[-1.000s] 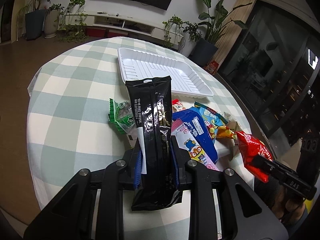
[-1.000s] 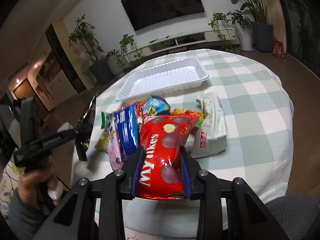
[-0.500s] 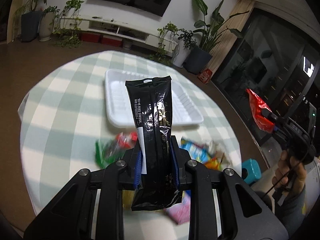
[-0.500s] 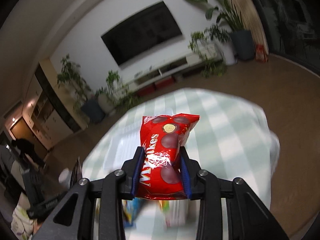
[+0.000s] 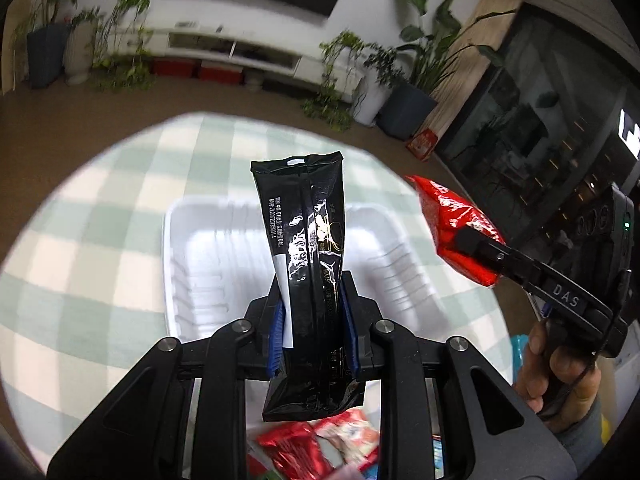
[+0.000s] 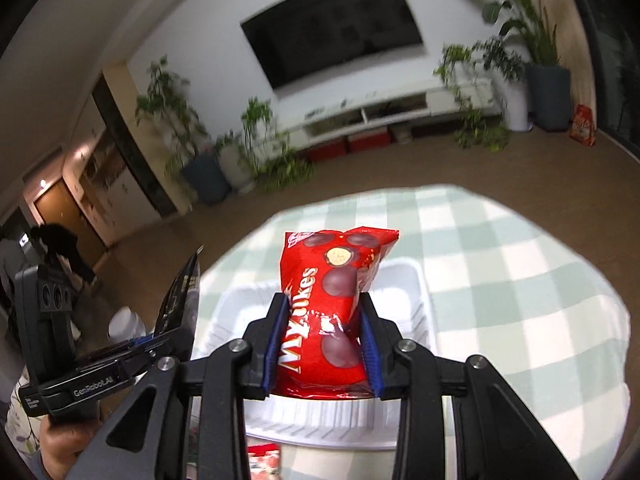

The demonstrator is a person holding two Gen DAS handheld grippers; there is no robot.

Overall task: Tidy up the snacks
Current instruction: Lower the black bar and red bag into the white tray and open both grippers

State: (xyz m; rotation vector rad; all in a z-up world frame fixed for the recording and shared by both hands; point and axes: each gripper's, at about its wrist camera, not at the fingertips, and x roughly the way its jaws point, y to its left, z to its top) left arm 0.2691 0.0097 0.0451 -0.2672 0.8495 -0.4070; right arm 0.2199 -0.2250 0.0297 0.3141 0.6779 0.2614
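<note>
Left wrist view. My left gripper (image 5: 312, 336) has its fingers (image 5: 276, 340) closed to a narrow gap on a long black packet (image 5: 308, 264), blue pads pressing both long edges. The packet stands up out of the grip, top seam tilted slightly away, held in the air over the white tray (image 5: 208, 248). The tray sits on the bench (image 5: 80, 208), which carries a green-and-white check cloth. This view alone shows the loose snacks (image 5: 316, 452) at the bottom edge, below the packet's lower end: red and white wrappers, blurred, exact number unclear. To the right, my right gripper (image 5: 476, 244) appears from the side, clamping a red bag (image 5: 452, 220) above the tray's right rim; the hand (image 5: 556, 372) around its handle is visible only here.

Right wrist view. My right fingers (image 6: 274, 344) are closed partway on the red bag (image 6: 332, 312), pads squeezing its lower half; the printed front with chocolate balls faces the camera, which the other view does not give. The bag hangs over the near part of the tray (image 6: 416, 304). At left the left gripper (image 6: 160, 344) shows side-on with the black packet (image 6: 180, 300) edge-on. A television (image 6: 332, 28) on the wall.
</note>
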